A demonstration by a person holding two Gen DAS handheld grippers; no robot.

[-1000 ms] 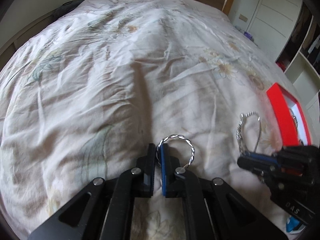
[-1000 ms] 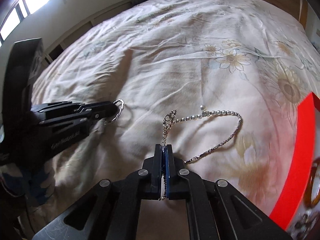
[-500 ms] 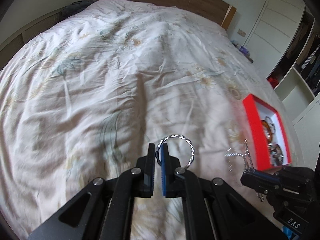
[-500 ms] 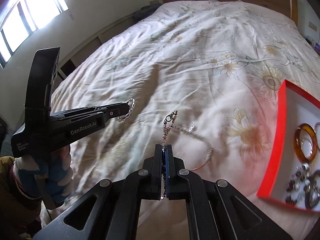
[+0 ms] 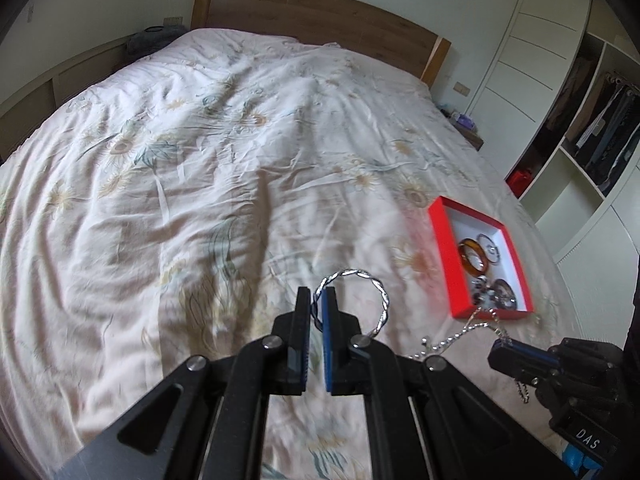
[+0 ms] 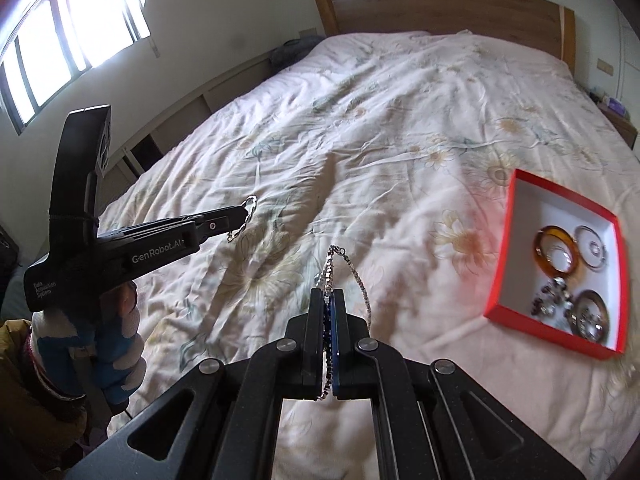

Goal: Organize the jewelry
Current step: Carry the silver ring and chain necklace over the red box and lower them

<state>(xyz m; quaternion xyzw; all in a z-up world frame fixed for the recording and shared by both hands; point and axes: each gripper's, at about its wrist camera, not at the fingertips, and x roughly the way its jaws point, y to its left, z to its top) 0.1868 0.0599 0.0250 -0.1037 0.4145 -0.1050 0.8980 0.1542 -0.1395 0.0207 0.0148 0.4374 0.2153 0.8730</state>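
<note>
My left gripper (image 5: 319, 294) is shut on a twisted silver bangle (image 5: 372, 280), held above the floral bedspread (image 5: 200, 160). My right gripper (image 6: 328, 296) is shut on a thin silver chain bracelet (image 6: 354, 274) that loops up past its tips and hangs down between the jaws. A red box with a white inside (image 6: 516, 216) lies on the bed to the right, holding an amber bangle (image 6: 556, 249), a silver hoop (image 6: 594, 246) and several beaded pieces. In the left wrist view the right gripper (image 5: 502, 346) is at lower right with the chain (image 5: 456, 336), near the box (image 5: 442, 264).
A wooden headboard (image 5: 320, 12) stands at the far end of the bed. White wardrobe doors and open shelves with clothes (image 5: 592, 120) are to the right. A window (image 6: 60, 40) is on the left wall. A gloved hand (image 6: 116, 344) holds the left gripper (image 6: 244, 213).
Both grippers have risen away from the bed with their jewelry; the chain bracelet has come off the bedspread. The red box has come fully into both views.
</note>
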